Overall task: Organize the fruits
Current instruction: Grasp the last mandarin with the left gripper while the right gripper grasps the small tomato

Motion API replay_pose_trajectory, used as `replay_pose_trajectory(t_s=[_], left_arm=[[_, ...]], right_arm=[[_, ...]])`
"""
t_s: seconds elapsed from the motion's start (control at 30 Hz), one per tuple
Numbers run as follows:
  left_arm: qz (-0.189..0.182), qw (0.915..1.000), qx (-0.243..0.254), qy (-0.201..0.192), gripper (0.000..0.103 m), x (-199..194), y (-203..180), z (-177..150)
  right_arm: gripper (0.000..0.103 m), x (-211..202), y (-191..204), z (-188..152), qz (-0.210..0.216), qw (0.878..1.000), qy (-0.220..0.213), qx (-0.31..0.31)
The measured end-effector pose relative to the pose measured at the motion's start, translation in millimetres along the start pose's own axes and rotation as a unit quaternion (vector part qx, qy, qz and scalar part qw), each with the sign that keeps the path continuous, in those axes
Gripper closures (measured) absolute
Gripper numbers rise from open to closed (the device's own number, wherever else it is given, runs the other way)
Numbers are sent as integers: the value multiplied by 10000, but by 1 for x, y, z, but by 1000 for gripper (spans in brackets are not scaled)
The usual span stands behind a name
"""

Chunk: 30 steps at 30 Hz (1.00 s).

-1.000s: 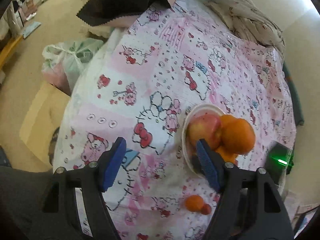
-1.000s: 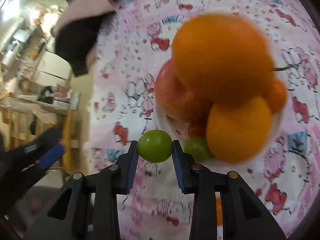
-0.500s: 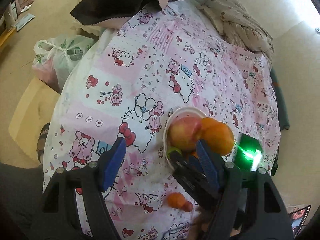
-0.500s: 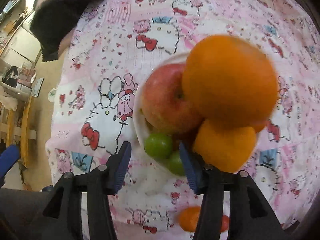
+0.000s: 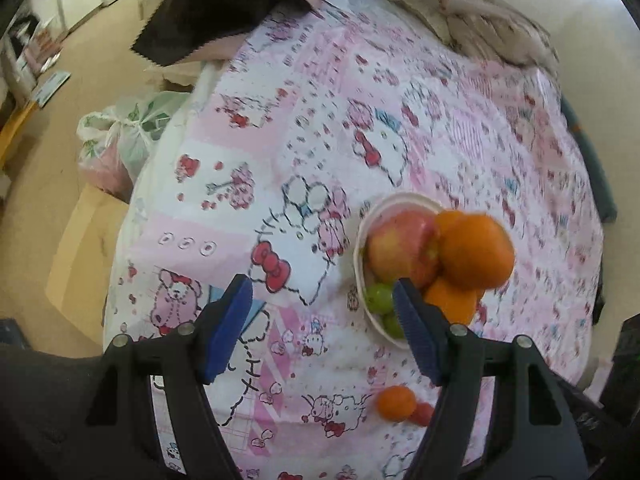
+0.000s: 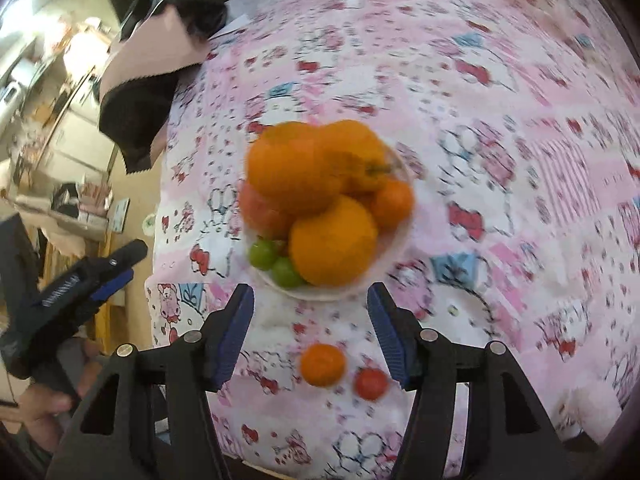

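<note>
A white bowl (image 6: 394,236) sits on a table covered with a pink cartoon-print cloth (image 6: 500,128), toward the near side of the table. It is heaped well above its rim: two big oranges (image 6: 296,168) on top and in front, a red-yellow apple (image 5: 400,248) on the left side, a smaller orange (image 6: 394,202) tucked at the right, and two green grapes (image 6: 264,254) low at the front-left rim, side by side and touching. The fruit is roundish, so no long axis shows; a thin stem (image 6: 378,169) on one orange points right in the right wrist view.

Two pieces lie loose on the cloth between the bowl and the near table edge: a small orange (image 6: 322,364) and, just beside it on the right, a small red tomato (image 6: 371,383). They are close to the edge, while the cloth left, right and beyond the bowl lies open.

The right gripper (image 6: 310,332) hangs over the near cloth, its jaws opening with nothing between them. The left gripper (image 5: 322,328) is spread and holds nothing, off the bowl's left side. A black and pink cloth (image 5: 224,16) hangs over the far-left table edge.
</note>
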<state>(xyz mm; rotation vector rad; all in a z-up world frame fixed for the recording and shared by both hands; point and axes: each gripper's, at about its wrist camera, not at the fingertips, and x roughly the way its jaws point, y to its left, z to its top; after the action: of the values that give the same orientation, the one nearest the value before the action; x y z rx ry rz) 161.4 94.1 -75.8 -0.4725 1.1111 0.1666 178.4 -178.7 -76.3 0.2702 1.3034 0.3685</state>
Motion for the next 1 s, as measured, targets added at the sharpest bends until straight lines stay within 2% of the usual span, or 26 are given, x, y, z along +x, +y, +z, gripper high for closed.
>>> replay_pose_trajectory(t_s=[0.1,0.17,0.27,0.33,0.37,0.43,0.53,0.63,0.7,0.87,0.93,1.0], left_arm=[[149,9980,612,46,33,9,-22,-17],[114,9945,1026,181,33,17,-37,-29],[28,9817,1816,564,33,38,-65,-56],[59,9701,2306,758,33,51,-82,-77],[46,9614,2583,945,33,60,-90,-90],[47,9492,2908,1197,33,72,-102,-107],[61,9388,3171,1344,33,83,-109,-125],[101,9225,3555,1503,34,93,-115,-140],[200,9201,3641,1432,34,96,-115,-143],[157,9176,3742,1332,35,99,-118,-145],[61,9165,3752,1390,46,100,-121,-145],[39,9150,3769,1439,46,102,-126,-145]], right_arm=[[41,-2,-21,-17,30,9998,31,198],[40,1,-34,-28,89,9993,40,351],[40,2,-56,-41,131,9976,-73,680],[40,4,-71,-46,147,9949,-59,994],[40,3,-76,-47,174,9936,-54,1114],[40,-2,-83,-46,252,9920,-166,1227],[40,-8,-90,-47,283,9900,-252,1358],[40,-7,-94,-47,337,9884,-241,1460],[40,-8,-92,-46,360,9886,-263,1438],[40,-5,-87,-44,348,9901,-224,1342],[40,-4,-86,-44,335,9905,-201,1319],[40,-3,-85,-44,317,9906,-202,1312]])
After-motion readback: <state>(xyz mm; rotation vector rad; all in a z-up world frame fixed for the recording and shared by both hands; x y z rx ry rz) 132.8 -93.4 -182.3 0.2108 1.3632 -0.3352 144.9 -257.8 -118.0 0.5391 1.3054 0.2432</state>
